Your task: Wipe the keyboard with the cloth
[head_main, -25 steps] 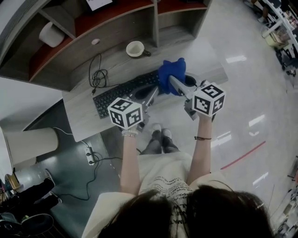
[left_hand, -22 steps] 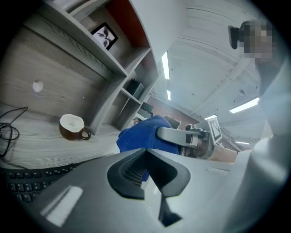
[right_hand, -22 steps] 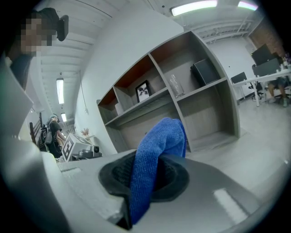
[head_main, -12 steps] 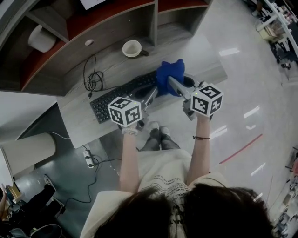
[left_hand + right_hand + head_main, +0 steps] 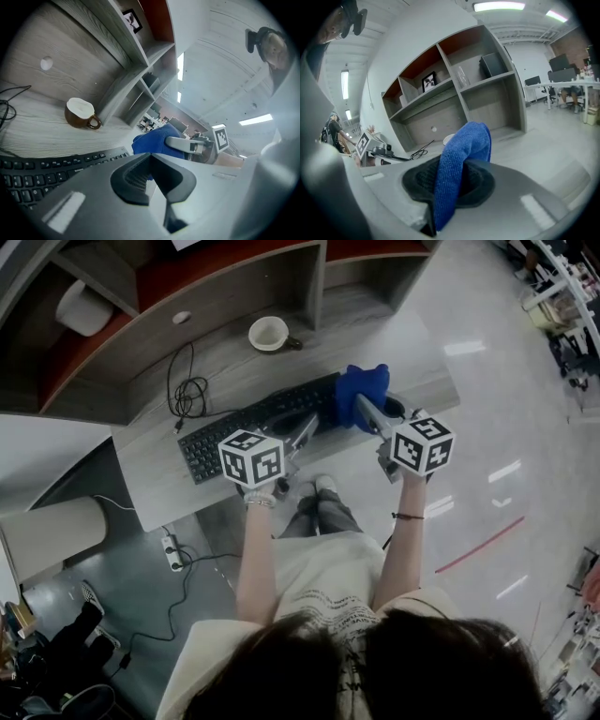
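From the head view, the right gripper (image 5: 364, 409) holds the blue cloth (image 5: 362, 384) over the right end of the black keyboard (image 5: 246, 427), which lies slantwise on the grey desk (image 5: 375, 329). The left gripper (image 5: 302, 432) hangs over the keyboard's near edge, just beside the cloth but not on it. Over the last second the cloth has hardly shifted against the keys. It sat at that same right end before, and most of the apparent drift is the head camera moving, so the wipe seems barely started, with the long run of keys to the left yet to be covered. A white mug (image 5: 269, 334) and a coiled cable (image 5: 183, 390) lie behind the keyboard, well clear. In the left gripper view the jaws of the left gripper (image 5: 150, 157) meet at their tips with nothing between them; past them the cloth (image 5: 152, 143) shows at the keyboard's (image 5: 47, 168) right end, and the mug (image 5: 79, 112) stands beyond. In the right gripper view the right gripper (image 5: 449, 180) is clamped on a fold of the cloth (image 5: 464, 150), which stands up out of the jaws in a thick hump — whether the fabric is pressing on the keys cannot be told from any view. My guess is the next stroke should carry the cloth leftward along the rows.
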`<state>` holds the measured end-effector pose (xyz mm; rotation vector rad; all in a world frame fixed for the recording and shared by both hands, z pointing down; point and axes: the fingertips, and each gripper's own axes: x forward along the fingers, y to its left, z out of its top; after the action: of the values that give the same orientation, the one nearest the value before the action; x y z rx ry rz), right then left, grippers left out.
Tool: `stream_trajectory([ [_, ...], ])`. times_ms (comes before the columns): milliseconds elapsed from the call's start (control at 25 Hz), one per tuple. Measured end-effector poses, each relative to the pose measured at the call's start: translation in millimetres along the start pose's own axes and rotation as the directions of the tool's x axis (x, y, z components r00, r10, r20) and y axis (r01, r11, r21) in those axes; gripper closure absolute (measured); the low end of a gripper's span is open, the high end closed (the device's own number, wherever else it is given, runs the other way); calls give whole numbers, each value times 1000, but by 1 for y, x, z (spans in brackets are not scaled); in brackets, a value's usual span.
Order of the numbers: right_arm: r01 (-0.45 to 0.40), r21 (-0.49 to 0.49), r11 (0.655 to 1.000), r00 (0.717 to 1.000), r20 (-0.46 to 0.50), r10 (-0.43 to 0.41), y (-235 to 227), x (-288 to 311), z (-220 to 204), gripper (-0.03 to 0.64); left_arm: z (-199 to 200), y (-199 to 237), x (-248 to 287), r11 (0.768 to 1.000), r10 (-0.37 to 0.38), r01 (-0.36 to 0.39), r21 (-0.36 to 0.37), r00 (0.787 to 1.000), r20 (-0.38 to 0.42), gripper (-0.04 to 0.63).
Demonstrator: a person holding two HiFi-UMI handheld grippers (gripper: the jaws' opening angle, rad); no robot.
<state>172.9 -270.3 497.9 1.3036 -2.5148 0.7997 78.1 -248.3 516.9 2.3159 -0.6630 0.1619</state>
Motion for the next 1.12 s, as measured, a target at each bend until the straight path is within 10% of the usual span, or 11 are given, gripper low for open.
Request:
stream_trajectory([
  [640, -4, -96, 995, 992, -125, -8, -49, 3, -2, 558, 1, -5, 40, 997, 43, -43, -58, 999, -2, 592],
  [1120, -149, -61, 987, 978, -156, 138, -33, 30, -15, 558, -6, 7, 42, 987, 138, -136, -80, 990, 22, 592],
])
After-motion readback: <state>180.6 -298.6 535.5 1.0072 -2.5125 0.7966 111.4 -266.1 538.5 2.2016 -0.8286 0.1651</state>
